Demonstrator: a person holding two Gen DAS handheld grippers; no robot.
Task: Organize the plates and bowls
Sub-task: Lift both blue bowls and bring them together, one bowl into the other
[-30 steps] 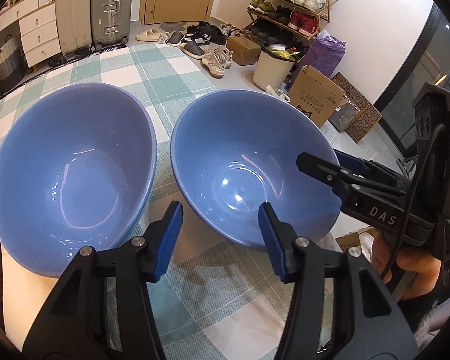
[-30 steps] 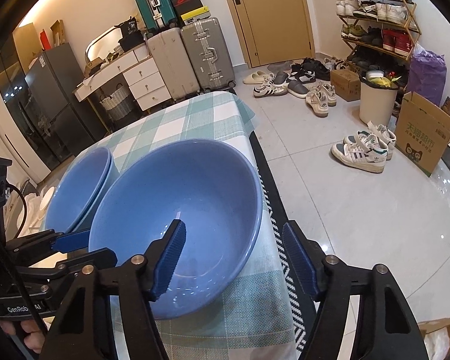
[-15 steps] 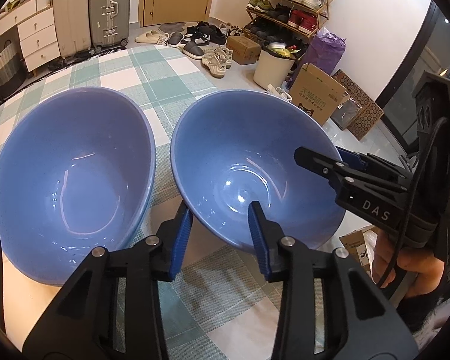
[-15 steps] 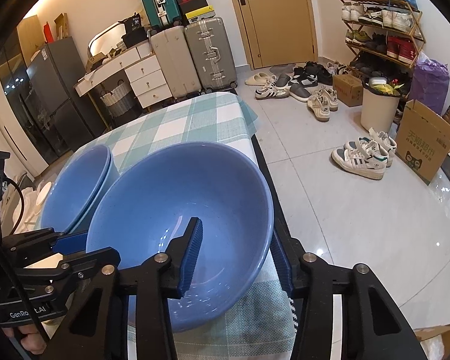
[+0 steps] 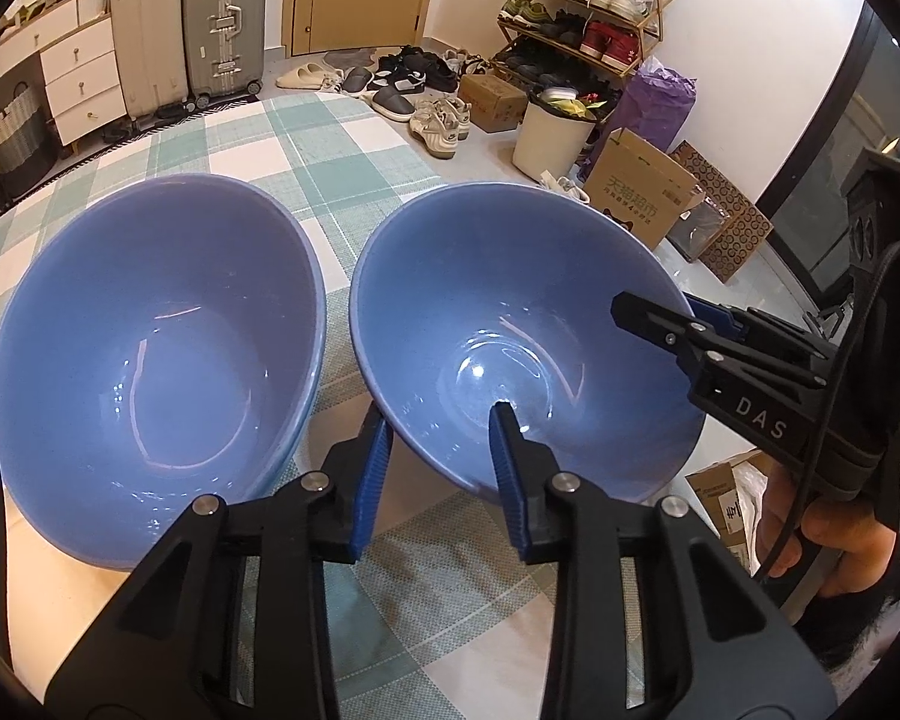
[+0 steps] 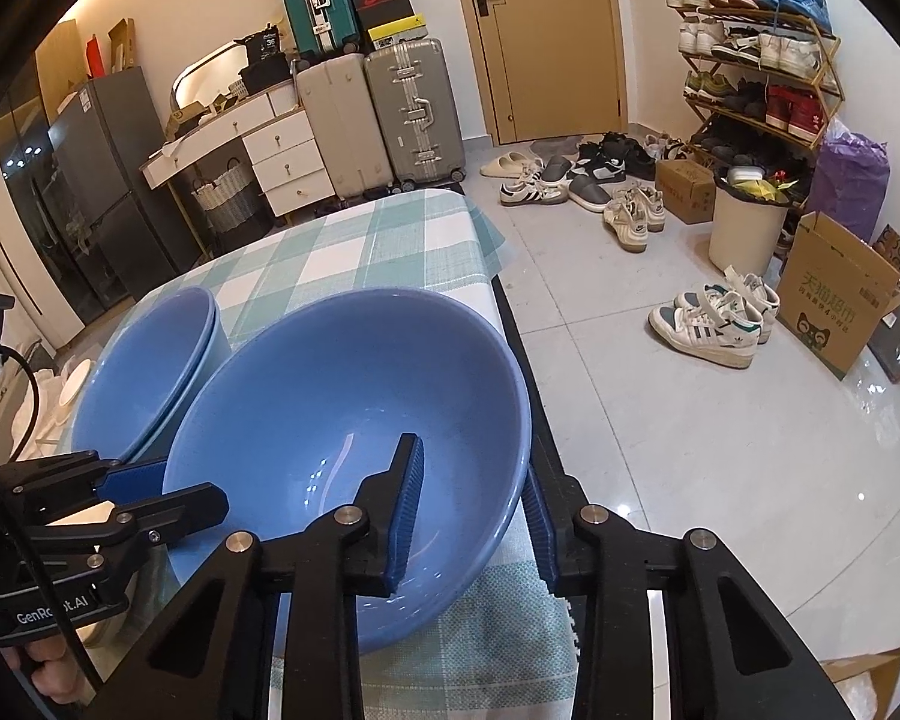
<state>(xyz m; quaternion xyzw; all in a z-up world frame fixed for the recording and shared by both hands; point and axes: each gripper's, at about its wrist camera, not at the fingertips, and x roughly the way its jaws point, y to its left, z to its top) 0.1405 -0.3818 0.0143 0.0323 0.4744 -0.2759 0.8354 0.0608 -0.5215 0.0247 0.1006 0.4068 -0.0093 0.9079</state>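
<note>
- Your left gripper [image 5: 438, 438]: jaws closing over the right bowl's [image 5: 528, 324] near rim.
- Your right gripper [image 6: 471, 480]: jaws closing over its right rim.

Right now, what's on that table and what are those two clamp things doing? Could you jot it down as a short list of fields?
surface: table with a green and white checked cloth
bowls: two blue bowls side by side, both upright
left bowl: untouched
right bowl: both grippers straddle its rim
left gripper: jaws closing, near rim between them
right gripper: jaws closing, one finger inside the bowl, one outside
who holds them: a person's hand on the right gripper's handle
floor beyond: shoes, boxes, suitcases
</note>
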